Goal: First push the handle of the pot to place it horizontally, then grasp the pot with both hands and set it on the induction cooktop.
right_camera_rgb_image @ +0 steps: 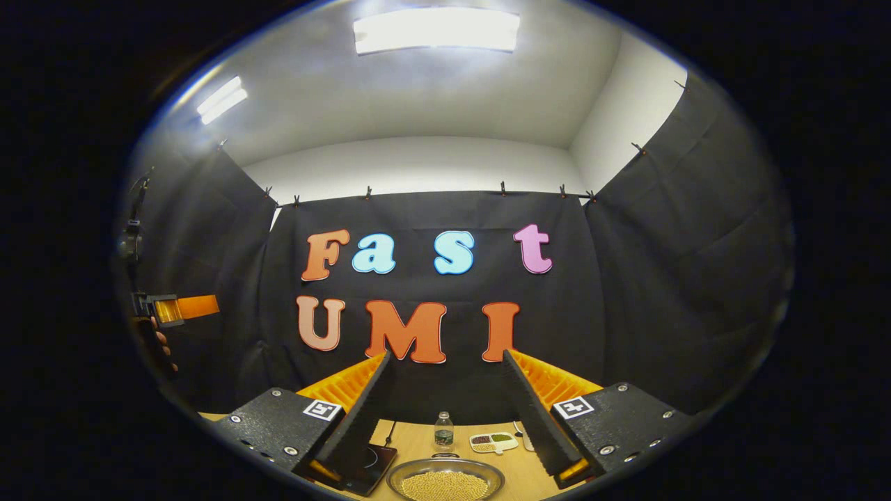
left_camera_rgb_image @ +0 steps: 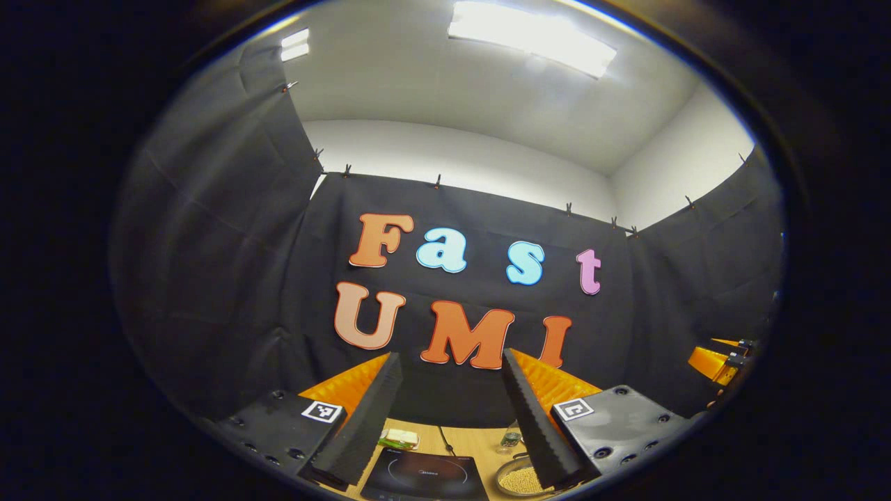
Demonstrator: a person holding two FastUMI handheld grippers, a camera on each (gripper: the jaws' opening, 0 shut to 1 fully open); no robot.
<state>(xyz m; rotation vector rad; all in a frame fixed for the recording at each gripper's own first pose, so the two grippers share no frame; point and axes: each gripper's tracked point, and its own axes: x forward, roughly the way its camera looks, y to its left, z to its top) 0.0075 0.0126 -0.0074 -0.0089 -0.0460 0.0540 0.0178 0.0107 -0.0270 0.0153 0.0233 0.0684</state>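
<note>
Both grippers, left gripper (left_camera_rgb_image: 452, 362) and right gripper (right_camera_rgb_image: 445, 362), hover released above the pot (right_camera_rgb_image: 445, 481), whose handle seemingly awaits pushing first.

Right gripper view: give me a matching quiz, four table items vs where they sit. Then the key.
Things:
1. round metal pot of yellowish grains
2. small clear bottle with a dark cap
3. white divided dish of mixed grains
4. black induction cooktop

Places:
A. behind the pot, mid-table
B. bottom centre, between the open fingers
C. lower left, partly behind the left-hand finger
D. right of the bottle

Pairs: 1-B, 2-A, 3-D, 4-C
</note>
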